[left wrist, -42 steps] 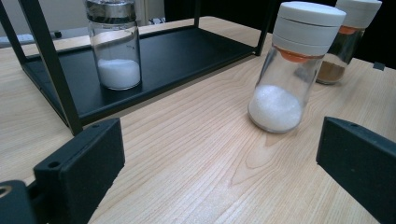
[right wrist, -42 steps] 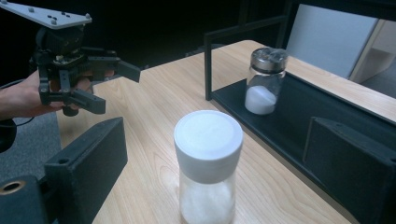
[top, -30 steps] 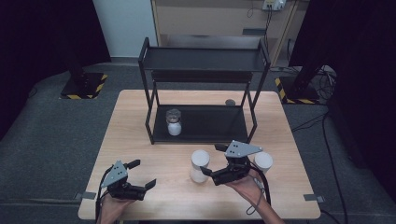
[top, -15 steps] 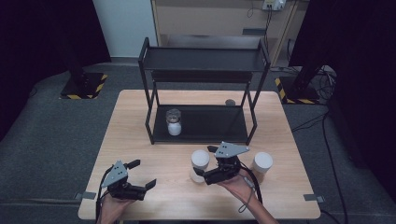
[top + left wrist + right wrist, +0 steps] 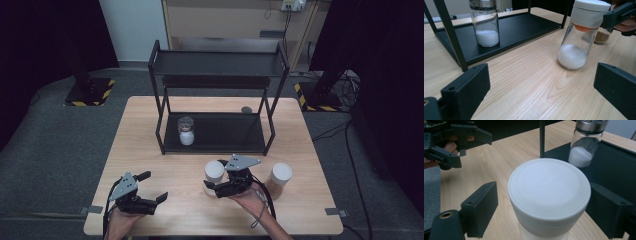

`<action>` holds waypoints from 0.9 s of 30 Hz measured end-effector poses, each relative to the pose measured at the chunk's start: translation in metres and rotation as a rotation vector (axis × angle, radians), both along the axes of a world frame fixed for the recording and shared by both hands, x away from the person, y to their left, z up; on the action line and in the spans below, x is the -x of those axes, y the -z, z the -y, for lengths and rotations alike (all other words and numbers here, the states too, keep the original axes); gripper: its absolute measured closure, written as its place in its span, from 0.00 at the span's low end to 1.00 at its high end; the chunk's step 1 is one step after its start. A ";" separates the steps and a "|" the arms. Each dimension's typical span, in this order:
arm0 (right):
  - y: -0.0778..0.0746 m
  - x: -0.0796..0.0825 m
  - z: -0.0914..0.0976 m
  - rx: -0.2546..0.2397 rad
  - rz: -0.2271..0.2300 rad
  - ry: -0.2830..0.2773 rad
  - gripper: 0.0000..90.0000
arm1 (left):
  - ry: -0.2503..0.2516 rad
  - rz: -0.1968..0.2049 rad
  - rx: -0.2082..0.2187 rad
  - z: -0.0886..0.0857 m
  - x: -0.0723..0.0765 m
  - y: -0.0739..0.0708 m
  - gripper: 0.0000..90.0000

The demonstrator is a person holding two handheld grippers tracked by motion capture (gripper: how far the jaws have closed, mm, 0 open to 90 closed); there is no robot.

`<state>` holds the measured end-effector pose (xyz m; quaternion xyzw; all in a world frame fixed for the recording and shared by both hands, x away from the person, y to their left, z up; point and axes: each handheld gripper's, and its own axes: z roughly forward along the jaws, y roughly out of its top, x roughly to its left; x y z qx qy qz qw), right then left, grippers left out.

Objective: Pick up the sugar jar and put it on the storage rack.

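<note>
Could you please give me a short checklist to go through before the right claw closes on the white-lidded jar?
1. The clear glass jar with a white lid and white powder stands upright on the wooden table: ok.
2. Right claw straddles the lid, its jaws having just been closing: ok.
3. Pads touching the lid: not ok, a gap shows on the left side.
4. Left claw open and apart from the jar: ok.
5. Black metal shelf rack has bare room beside the small glass jar of white powder: ok.
6. Brown-filled jar with a white lid stands apart from the right claw: ok.

Grey carpet floor [image 5: 45, 145] (dark curtains around), wooden cabinet [image 5: 220, 20] behind.
</note>
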<state>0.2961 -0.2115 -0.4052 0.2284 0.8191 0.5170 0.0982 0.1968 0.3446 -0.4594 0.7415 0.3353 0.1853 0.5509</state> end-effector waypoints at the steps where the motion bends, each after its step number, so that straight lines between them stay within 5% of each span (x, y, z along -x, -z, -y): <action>1: 0.001 0.000 0.000 0.001 0.001 0.001 0.18 | -0.001 0.000 -0.001 0.000 0.000 0.000 0.00; 12: 0.008 0.002 0.005 -0.035 0.021 0.014 0.36 | 0.000 0.000 -0.004 0.000 0.000 0.000 0.00; 27: 0.004 0.000 0.001 -0.024 0.012 0.016 0.37 | -0.001 -0.001 -0.001 0.000 0.000 0.000 0.00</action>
